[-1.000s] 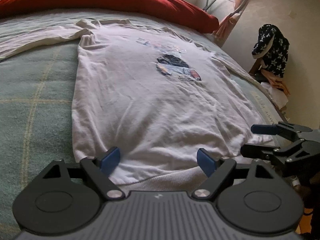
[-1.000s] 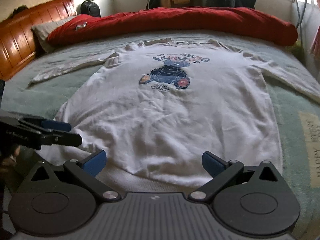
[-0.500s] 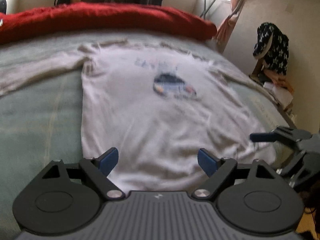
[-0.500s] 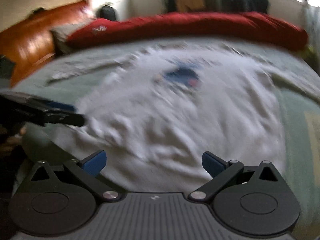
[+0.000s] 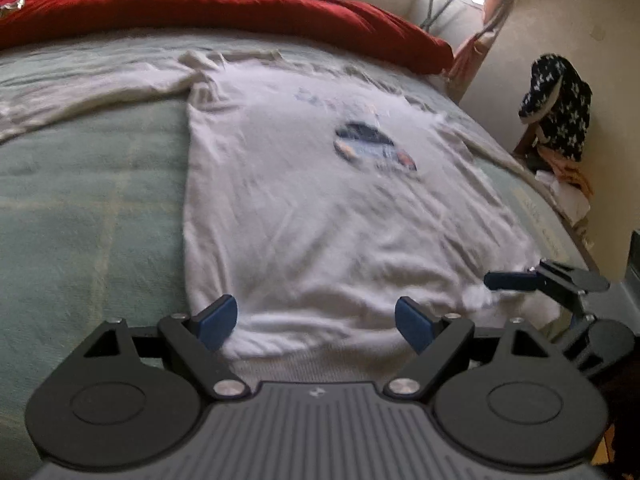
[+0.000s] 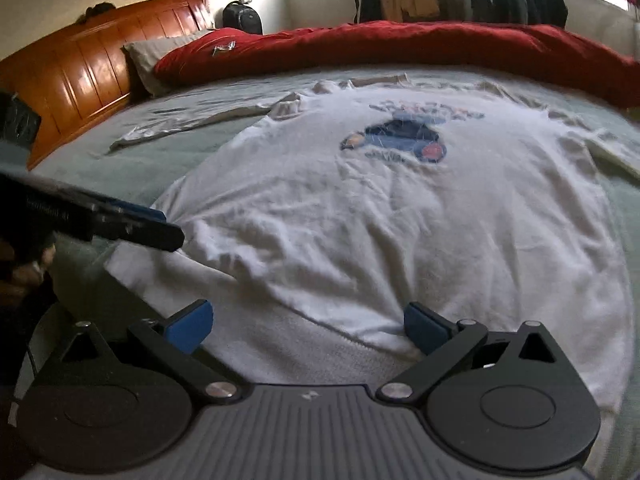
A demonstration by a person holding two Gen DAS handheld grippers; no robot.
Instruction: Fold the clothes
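Observation:
A white long-sleeved shirt with a blue print lies flat, front up, on the bed; it also shows in the right wrist view. Its ribbed hem faces me. My left gripper is open just above the hem near the shirt's left corner. My right gripper is open over the hem nearer the right side. Each gripper shows in the other's view: the right one at the hem's right corner, the left one at the left corner. Neither holds cloth.
The shirt lies on a pale green blanket. A red duvet is bunched along the far edge. A wooden headboard and pillow stand at the left. Clothes are piled on a chair by the right wall.
Both grippers have shifted slightly over the hem, with motion blur; the view has tilted up a little. Both stay open and the shirt has not moved.

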